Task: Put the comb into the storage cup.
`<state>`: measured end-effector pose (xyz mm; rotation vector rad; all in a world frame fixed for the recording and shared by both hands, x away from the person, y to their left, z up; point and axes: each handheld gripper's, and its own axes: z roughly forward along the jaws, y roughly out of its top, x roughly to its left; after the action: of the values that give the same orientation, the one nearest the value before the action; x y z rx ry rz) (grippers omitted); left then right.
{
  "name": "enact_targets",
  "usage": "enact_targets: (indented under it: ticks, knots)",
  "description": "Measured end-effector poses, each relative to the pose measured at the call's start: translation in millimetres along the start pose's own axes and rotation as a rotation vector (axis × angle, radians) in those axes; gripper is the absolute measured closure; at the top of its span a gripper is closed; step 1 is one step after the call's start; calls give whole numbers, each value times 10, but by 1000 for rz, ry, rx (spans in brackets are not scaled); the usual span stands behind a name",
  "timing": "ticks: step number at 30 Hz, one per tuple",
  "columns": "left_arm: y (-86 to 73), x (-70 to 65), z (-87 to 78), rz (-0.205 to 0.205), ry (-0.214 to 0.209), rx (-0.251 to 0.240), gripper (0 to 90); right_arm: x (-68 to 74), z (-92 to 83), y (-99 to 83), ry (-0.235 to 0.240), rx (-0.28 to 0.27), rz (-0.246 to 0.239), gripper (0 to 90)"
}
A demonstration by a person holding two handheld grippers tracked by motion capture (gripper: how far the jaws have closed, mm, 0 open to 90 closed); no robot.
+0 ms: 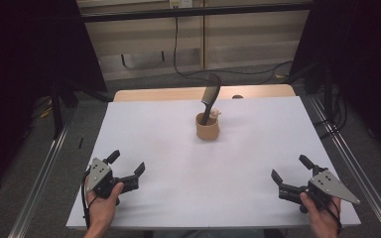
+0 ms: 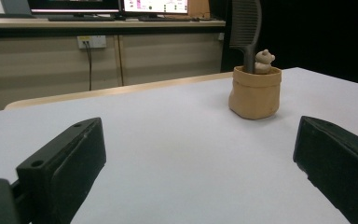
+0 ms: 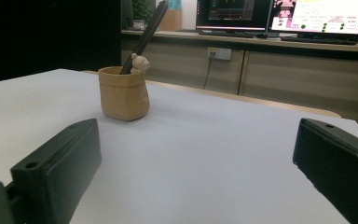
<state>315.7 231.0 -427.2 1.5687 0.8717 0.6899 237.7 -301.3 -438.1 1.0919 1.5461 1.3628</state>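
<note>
A small tan pouch-like cup stands upright on the white table top, toward the far middle. A dark comb stands in it, teeth end up and leaning. Beside the comb, a little beige bear figure pokes over the rim. My left gripper rests open near the front left corner, holding nothing. My right gripper is open at the front right, also with nothing between its jaws. Both lie well short of the cup.
A wooden table edge shows behind the white top. Metal rails run along both sides on the floor. Cables hang at the back wall. Monitors sit on a far desk.
</note>
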Motion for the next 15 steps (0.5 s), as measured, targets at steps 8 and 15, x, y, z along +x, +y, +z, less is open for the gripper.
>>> enact_targets:
  ticks: [8, 15]
  knots:
    - [-33, -20, -130, -9, 39, -1, 24, 2, -4, -2, -2, -1, 1, 3]
    - [-86, -7, -215, -18, 56, 17, 24, 3, -6, -3, -4, 0, 1, 3]
